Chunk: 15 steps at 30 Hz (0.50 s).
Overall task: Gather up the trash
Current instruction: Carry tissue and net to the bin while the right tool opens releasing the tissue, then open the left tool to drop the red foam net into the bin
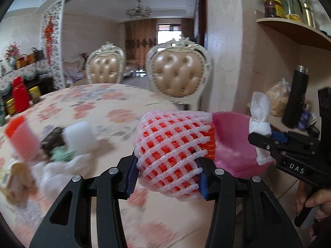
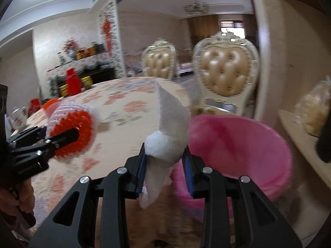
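table edge [image 2: 182,95] beside pink bin [image 2: 275,142]; left gripper [image 1: 168,165] holds foam net [image 1: 173,142], right gripper [image 2: 165,165] tissue [image 2: 169,128].

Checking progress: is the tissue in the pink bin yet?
Out: the right gripper holds the tissue beside the pink bin.

Both wrist cameras look close along their jaws, sharing the floral table [image 1: 99,107], pink bin [image 2: 248,144] and chairs [image 1: 178,76].
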{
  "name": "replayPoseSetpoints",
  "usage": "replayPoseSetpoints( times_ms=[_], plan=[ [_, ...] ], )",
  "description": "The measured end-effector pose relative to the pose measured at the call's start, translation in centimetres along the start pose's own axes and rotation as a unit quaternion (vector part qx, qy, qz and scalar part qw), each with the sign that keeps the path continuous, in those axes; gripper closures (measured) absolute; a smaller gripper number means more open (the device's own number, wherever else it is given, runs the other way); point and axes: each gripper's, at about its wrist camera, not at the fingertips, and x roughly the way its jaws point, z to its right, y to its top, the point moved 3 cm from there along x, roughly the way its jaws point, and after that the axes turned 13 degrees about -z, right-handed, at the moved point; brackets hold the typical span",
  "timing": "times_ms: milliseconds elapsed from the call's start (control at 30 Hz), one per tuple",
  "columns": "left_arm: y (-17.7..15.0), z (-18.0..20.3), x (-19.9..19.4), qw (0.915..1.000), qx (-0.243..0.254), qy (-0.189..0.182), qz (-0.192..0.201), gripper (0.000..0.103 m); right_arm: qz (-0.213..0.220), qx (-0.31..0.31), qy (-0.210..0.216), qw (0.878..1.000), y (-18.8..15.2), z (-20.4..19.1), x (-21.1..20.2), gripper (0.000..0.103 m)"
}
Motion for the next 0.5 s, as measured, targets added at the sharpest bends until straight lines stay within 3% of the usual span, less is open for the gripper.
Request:
replayPoseSetpoints(
  times_ms=[300,367,500],
  plan=[
    [3.9,4.9,4.5,0.998,0.012,-0.06,-0.013,0.058,-0.017,0.066,-0.039,0.997,0.5,8.4,1.5,0.065],
    [4.9,6.0,5.4,0.9974,0.018,-0.069,-0.012,0.057,-0.021,0.071,-0.041,0.996,0.4,9.4,1.8,0.044],
    [6.3,7.8,6.9,0.9961,0.023,-0.084,-0.014,0.057,-0.012,0.078,-0.053,0.995,0.4,10.9,1.5,0.04]
  ],
)
